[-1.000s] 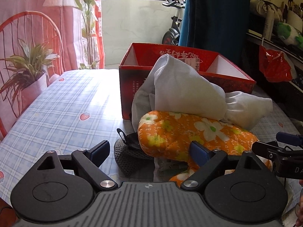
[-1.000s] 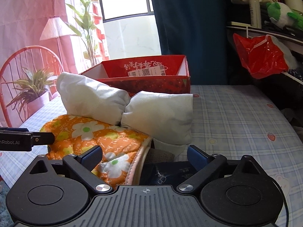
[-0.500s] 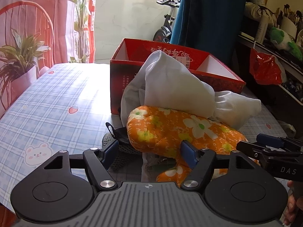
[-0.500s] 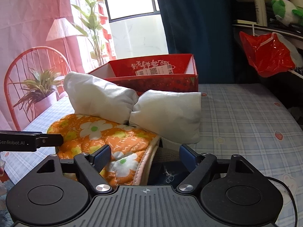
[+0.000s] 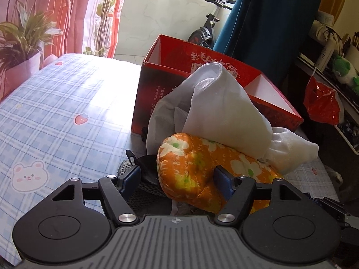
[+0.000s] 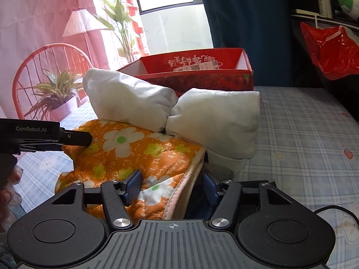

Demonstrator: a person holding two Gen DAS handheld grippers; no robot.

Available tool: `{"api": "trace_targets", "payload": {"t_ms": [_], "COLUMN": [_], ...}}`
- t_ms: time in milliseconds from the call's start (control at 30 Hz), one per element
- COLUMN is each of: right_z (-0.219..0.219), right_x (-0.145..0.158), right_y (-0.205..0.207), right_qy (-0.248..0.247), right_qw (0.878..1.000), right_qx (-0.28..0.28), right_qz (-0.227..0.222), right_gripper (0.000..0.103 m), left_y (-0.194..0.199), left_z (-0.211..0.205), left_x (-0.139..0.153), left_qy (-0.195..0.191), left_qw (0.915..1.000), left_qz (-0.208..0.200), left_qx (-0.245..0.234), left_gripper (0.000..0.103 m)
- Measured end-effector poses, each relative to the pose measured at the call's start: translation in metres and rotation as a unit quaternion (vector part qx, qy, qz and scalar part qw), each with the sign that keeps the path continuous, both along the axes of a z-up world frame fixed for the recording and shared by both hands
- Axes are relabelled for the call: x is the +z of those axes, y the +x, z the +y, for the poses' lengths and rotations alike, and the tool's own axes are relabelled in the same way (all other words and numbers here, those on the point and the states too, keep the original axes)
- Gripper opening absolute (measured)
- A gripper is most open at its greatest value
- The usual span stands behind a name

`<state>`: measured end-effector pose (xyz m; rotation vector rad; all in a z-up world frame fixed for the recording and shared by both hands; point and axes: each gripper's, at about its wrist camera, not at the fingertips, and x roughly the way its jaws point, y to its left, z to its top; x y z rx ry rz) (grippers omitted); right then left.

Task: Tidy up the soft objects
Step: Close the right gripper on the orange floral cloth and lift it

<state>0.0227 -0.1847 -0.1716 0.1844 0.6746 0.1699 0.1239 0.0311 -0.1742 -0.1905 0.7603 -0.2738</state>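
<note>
- Far left in both views, a pink curtain [image 6: 44,18] printed with a chair, a lamp and plants hangs beside the table [image 5: 56,103], which wears a blue checked cloth with strawberries and a bear face.
- The left gripper [image 5: 179,179] straddles the rounded end of the orange flowered cushion [image 5: 190,170]; its right pad is against the fabric, its left pad stands apart from it near a dark knitted item [image 5: 134,192], so the jaws sit half wide with no firm grip.
- In the right wrist view that gripper's black finger [image 6: 76,139] touches the cushion's [image 6: 134,150] far left end.
- The cushion lies at the near edge of the pile, on top of the dark items.
- A white pillow [image 6: 170,109], pinched at its middle like a bow, rests on the cushion and leans against the red box [image 6: 202,76].
- The box stands open-topped behind the pile, with a white inner wall and a label inside.
- The right gripper [image 6: 170,186] is closing around the cushion's piped edge: the left pad presses the orange fabric, while I cannot tell whether the right pad touches it.
- Right of the pile the cloth is bare, and a red plastic bag [image 6: 329,47] hangs off a dark shelf.
</note>
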Motion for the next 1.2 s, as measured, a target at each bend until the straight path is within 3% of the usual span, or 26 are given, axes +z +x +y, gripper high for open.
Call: {"api": "trace_targets", "payload": {"t_ms": [133,200,233,300,367,433,533,967,1200], "right_z": [-0.001,0.001,0.002,0.005,0.008,0.008,0.006,0.005,-0.001], "right_x": [-0.003,-0.004,-0.003,0.001,0.008,0.013,0.023,0.067,0.084], "right_y": [0.008,0.011,0.013,0.012,0.009,0.006,0.001,-0.011,-0.01], "right_qy": [0.009,0.012,0.014,0.01,-0.002,-0.004,0.003,-0.005,-0.007], "right_qw": [1.0,1.0,1.0,1.0,1.0,1.0,0.999,0.993,0.991], "right_qx": [-0.001,0.004,0.009,0.018,0.023,0.025,0.027,0.045,0.045], "right_qz": [0.008,0.012,0.013,0.007,-0.006,-0.017,-0.032,-0.105,-0.128], "right_gripper": [0.056,0.053,0.045,0.037,0.028,0.018,0.013,0.01,0.01], "left_y": [0.001,-0.001,-0.002,-0.007,-0.013,-0.018,-0.024,-0.04,-0.038], "left_z": [-0.004,-0.007,-0.008,-0.011,-0.01,-0.009,-0.008,-0.01,-0.014], "left_x": [-0.003,-0.001,0.0,0.004,0.008,0.013,0.02,0.058,0.07], "left_qy": [0.012,0.017,0.018,0.032,0.036,0.036,0.035,0.036,0.037], "left_qw": [0.9998,0.9994,0.9993,0.9987,0.9982,0.9978,0.9973,0.9911,0.9889], "left_qz": [-0.011,-0.018,-0.019,-0.033,-0.043,-0.052,-0.062,-0.127,-0.142], "left_qx": [-0.01,-0.024,-0.027,-0.024,-0.024,-0.021,-0.02,-0.017,-0.022], "left_gripper": [0.071,0.043,0.04,0.028,0.023,0.022,0.021,0.02,0.02]}}
